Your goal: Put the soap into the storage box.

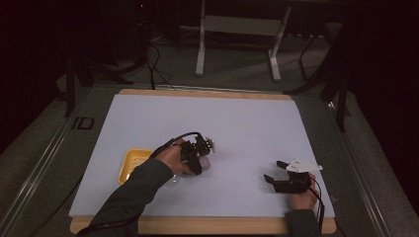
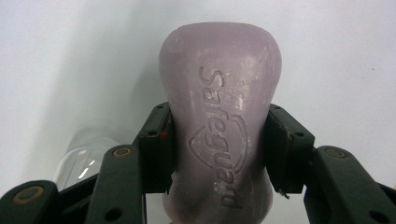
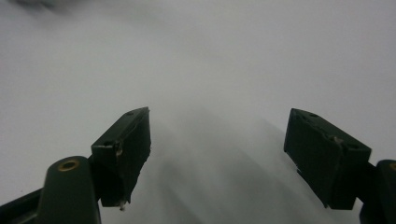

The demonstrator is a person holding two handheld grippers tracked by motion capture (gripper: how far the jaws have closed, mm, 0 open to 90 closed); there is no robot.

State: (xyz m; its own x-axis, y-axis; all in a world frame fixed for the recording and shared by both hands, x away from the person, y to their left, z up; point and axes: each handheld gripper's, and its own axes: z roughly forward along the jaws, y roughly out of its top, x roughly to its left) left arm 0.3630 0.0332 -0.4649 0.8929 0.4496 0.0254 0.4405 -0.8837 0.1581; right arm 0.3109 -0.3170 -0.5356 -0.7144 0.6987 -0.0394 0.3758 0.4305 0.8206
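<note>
Your left claw (image 2: 218, 154) clamped tight, pointing down, forearm angled in from bottom left, your right claw (image 3: 217, 156) spread wide, held low.

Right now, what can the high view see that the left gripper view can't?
The high view takes in the yellow tray beside the person's left hand, the right gripper with jaws open over the white table cover, and a stand on the floor behind the table. The left gripper view reads the word Safeguard pressed into the soap. Both share the left gripper shut on the pale purple soap bar.
</note>
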